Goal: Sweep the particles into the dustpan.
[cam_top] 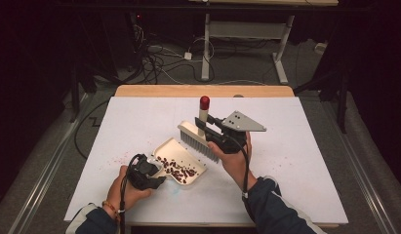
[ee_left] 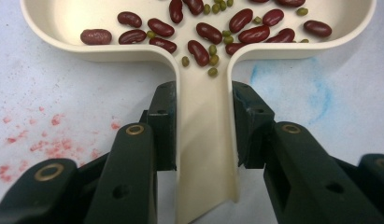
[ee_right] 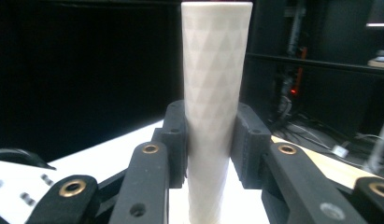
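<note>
The left tongs (ee_left: 203, 135) are closed on the handle of a cream dustpan (cam_top: 181, 163) resting on the white desk (cam_top: 295, 161), beans (ee_left: 209, 32) inside it. The right tongs (ee_right: 210, 144) clamp the brush (cam_top: 198, 141) handle, bristles near the dustpan's edge.

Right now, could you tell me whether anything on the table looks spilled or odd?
Yes: reddish specks stain the white table cover left of the dustpan, and a blue smudge sits right of its handle. The beans stay inside the pan.
</note>
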